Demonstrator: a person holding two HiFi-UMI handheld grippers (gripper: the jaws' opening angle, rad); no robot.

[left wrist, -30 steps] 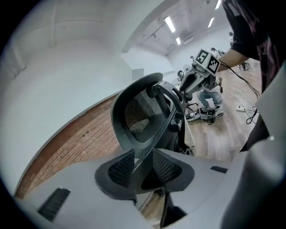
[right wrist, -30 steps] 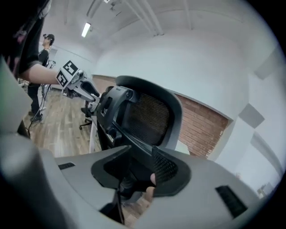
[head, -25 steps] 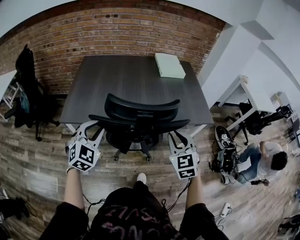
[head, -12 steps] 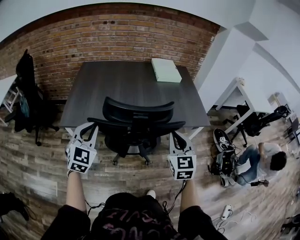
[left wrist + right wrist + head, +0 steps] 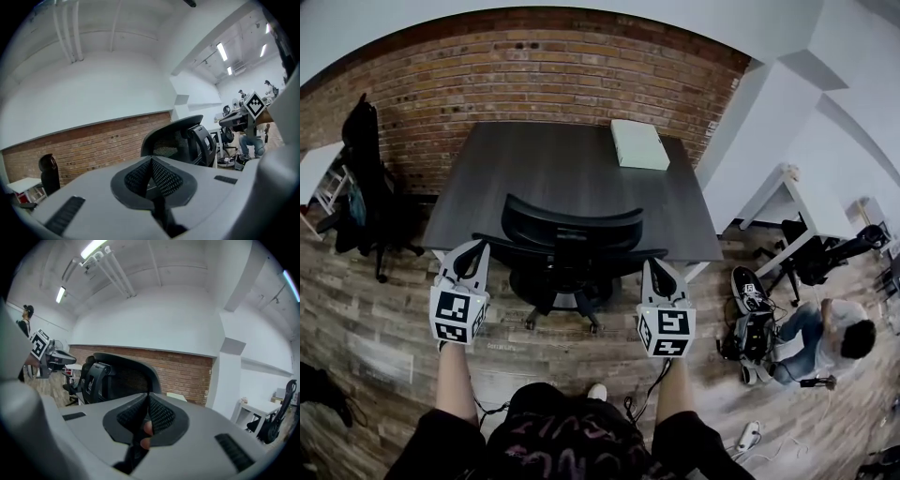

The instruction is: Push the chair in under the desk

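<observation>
The black office chair point(image 5: 572, 230) stands at the front edge of the dark grey desk point(image 5: 553, 164), its back towards me. My left gripper point(image 5: 472, 251) is shut and empty, its tips by the end of the chair's left armrest point(image 5: 492, 240). My right gripper point(image 5: 654, 269) is also shut, just below the end of the right armrest point(image 5: 649, 253). I cannot tell whether either tip touches the chair. In the left gripper view the closed left gripper point(image 5: 151, 161) has the chair's backrest point(image 5: 180, 140) to its right. In the right gripper view the backrest point(image 5: 119, 373) rises left of the closed right gripper point(image 5: 147, 399).
A white box point(image 5: 639, 144) lies on the desk's far right corner. The brick wall point(image 5: 553, 80) is behind the desk. A second black chair point(image 5: 361, 178) stands at the left. A person point(image 5: 830, 330) sits on the floor at the right, near a white desk point(image 5: 797, 192) and cables.
Both grippers' jaws have closed from open. Both grippers sit slightly lower in the head view, still at the armrest ends. The chair stays at the desk's edge.
</observation>
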